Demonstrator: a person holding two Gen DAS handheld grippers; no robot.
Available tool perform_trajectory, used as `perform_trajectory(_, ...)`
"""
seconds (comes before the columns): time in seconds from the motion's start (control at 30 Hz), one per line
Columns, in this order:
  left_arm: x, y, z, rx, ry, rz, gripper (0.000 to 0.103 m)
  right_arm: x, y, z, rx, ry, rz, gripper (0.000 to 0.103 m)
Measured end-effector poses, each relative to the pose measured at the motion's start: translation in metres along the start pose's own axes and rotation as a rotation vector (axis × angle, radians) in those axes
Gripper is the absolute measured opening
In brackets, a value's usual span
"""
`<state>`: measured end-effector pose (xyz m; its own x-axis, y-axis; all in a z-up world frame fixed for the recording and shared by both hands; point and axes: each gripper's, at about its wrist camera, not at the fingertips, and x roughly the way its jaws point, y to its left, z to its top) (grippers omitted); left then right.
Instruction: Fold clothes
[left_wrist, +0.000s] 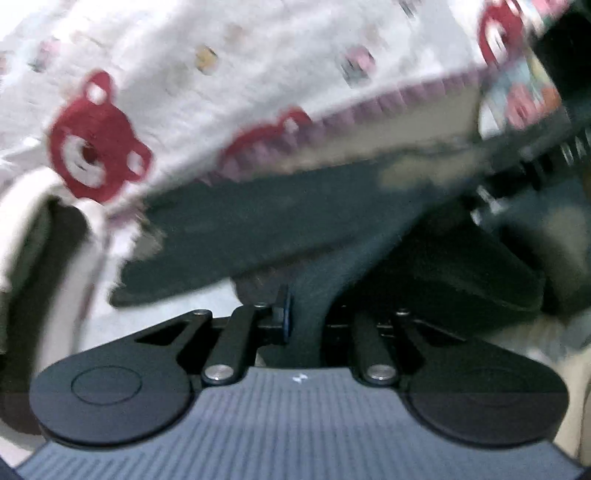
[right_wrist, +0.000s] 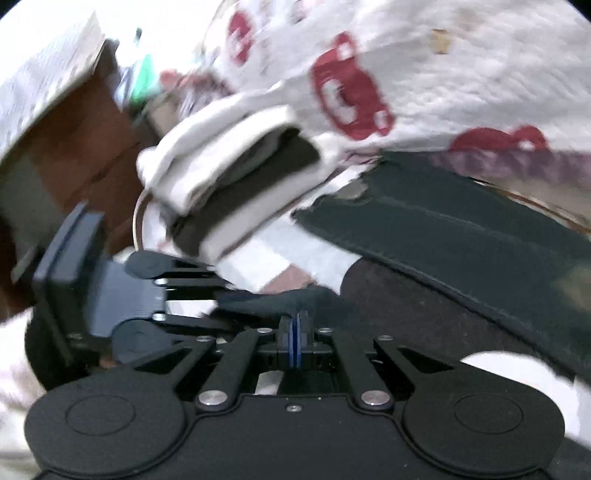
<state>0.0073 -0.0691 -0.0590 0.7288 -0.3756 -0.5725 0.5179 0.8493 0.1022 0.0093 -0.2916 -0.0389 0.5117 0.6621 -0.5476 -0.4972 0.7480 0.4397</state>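
Observation:
A dark garment (left_wrist: 280, 229) lies spread over a white bed cover with red bears (left_wrist: 229, 66). A fold of it rises between the fingers of my left gripper (left_wrist: 301, 325), which is shut on the cloth; one blue pad (left_wrist: 286, 319) shows beside it. In the right wrist view the same dark garment (right_wrist: 461, 240) runs off to the right. My right gripper (right_wrist: 295, 328) has its blue pads close together, pinching a bunched edge of the dark cloth at the tips. My left gripper (right_wrist: 225, 299) comes in from the left, holding the same bunch right beside it.
A stack of folded white and dark clothes (right_wrist: 221, 166) sits on the bear-patterned cover (right_wrist: 461, 74) behind the grippers. Brown furniture (right_wrist: 81, 147) with small clutter stands at the far left. Both views are blurred.

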Motion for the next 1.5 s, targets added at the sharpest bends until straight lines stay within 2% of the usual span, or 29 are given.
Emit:
perform_trajectory(0.07,-0.015,0.013,0.007,-0.029,-0.053,0.043,0.009,-0.015,-0.003,-0.003,0.018,-0.055,-0.02,0.022)
perform_trajectory(0.1,-0.024,0.021,0.011,-0.024,-0.082,0.081,0.009,-0.023,-0.008,-0.006,0.029,-0.074,-0.039,0.038)
perform_trajectory(0.17,-0.04,0.059,0.014,-0.134,-0.131,0.146,0.009,-0.039,-0.021,-0.01,0.053,-0.107,-0.079,0.048)
perform_trajectory(0.23,-0.056,0.103,0.016,-0.283,-0.176,0.206,0.009,-0.053,-0.039,-0.015,0.113,-0.13,-0.154,0.048)
perform_trajectory(0.27,-0.057,0.123,0.013,-0.36,-0.171,0.211,0.009,-0.06,-0.049,-0.018,0.146,-0.141,-0.193,0.048)
perform_trajectory(0.33,-0.043,0.152,-0.002,-0.481,-0.098,0.194,0.013,-0.066,-0.057,-0.022,0.146,-0.152,-0.275,0.048)
perform_trajectory(0.4,-0.028,0.152,-0.012,-0.466,-0.029,0.229,0.017,-0.071,-0.064,-0.026,0.139,-0.16,-0.356,0.048)
perform_trajectory(0.5,-0.007,0.15,-0.022,-0.433,0.063,0.268,0.017,-0.056,-0.05,-0.031,0.013,-0.146,-0.425,0.048)
perform_trajectory(0.53,-0.006,0.151,-0.023,-0.431,0.067,0.281,0.017,-0.051,-0.045,-0.033,-0.032,-0.14,-0.446,0.048)
perform_trajectory(0.67,-0.028,0.163,-0.022,-0.48,-0.024,0.347,0.018,-0.025,-0.026,-0.033,-0.147,-0.079,-0.412,0.049)
perform_trajectory(0.73,-0.04,0.175,-0.026,-0.535,-0.036,0.356,0.028,-0.016,-0.019,-0.034,-0.191,-0.053,-0.418,0.05)
perform_trajectory(0.87,-0.045,0.191,-0.042,-0.673,0.024,0.307,0.038,0.004,-0.007,-0.036,-0.288,0.002,-0.43,0.05)
perform_trajectory(0.9,-0.045,0.192,-0.047,-0.693,0.055,0.295,0.045,0.008,-0.004,-0.036,-0.308,0.014,-0.429,0.05)
perform_trajectory(1.0,-0.039,0.193,-0.059,-0.733,0.156,0.268,0.047,0.015,0.005,-0.038,-0.32,0.049,-0.387,0.05)
perform_trajectory(1.07,-0.035,0.197,-0.067,-0.777,0.19,0.231,0.048,0.022,0.013,-0.038,-0.338,0.084,-0.352,0.048)
perform_trajectory(1.13,-0.03,0.2,-0.075,-0.818,0.217,0.195,0.048,0.031,0.019,-0.037,-0.352,0.119,-0.385,0.015)
perform_trajectory(1.17,-0.026,0.2,-0.078,-0.826,0.233,0.187,0.048,0.036,0.021,-0.037,-0.359,0.136,-0.404,0.002)
perform_trajectory(1.2,-0.022,0.199,-0.082,-0.834,0.25,0.179,0.05,0.041,0.024,-0.037,-0.366,0.154,-0.424,0.001)
perform_trajectory(1.3,-0.002,0.196,-0.092,-0.891,0.303,0.178,0.05,0.048,0.032,-0.038,-0.389,0.166,-0.37,0.001)
perform_trajectory(1.43,0.011,0.199,-0.114,-1.112,0.274,0.047,0.05,0.062,0.04,-0.039,-0.366,0.187,-0.284,0.004)
perform_trajectory(1.5,0.014,0.198,-0.119,-1.157,0.259,0.017,0.05,0.074,0.05,-0.039,-0.396,0.205,-0.253,0.007)
